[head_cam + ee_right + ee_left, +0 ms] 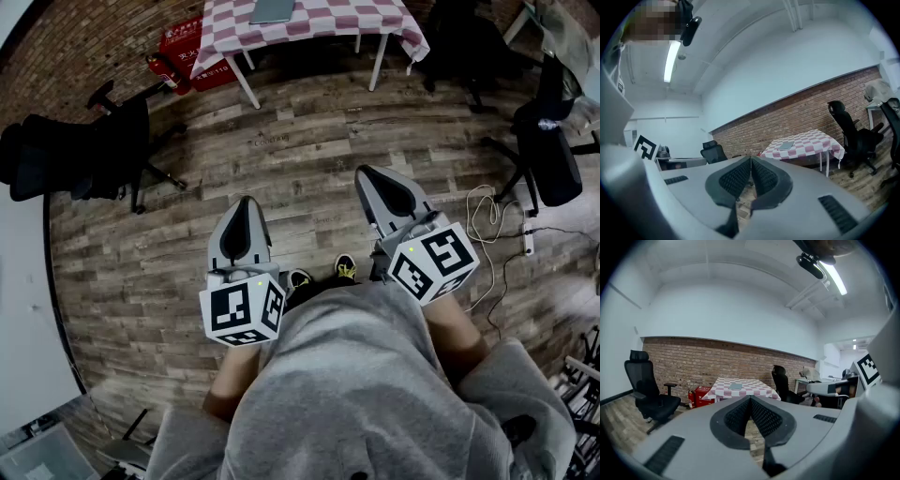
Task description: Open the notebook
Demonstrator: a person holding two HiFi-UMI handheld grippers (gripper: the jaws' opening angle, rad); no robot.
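I am holding both grippers out in front of me at about waist height, well short of the table [319, 21]. In the head view the left gripper [243, 204] is pointing ahead over the floor [309, 141], and the right gripper [367, 178] is sitting beside it, angled slightly inward. My shoes [345, 267] are showing between them.

In its own view, the left gripper [750, 398] is pressing its jaws together at the tips, with nothing between them. Only a narrow slot behind the tips is showing floor through it. The right gripper [751, 159] is doing the same: its ribbed pads [736, 178] are meeting at the front and pinching nothing. Neither gripper is touching anything.

The notebook [272, 9] is lying flat and closed on the checked cloth of the table, far ahead of me near the brick wall [693, 362]. Both gripper views are picking it up too, as a small grey slab on the tabletop [736, 386] [786, 146], well apart from either set of jaws.

A red box [192, 47] is sitting on the floor under the table's left end. One chair [103, 141] is standing to my left, and a cable [483, 211] is lying looped on the floor to my right.
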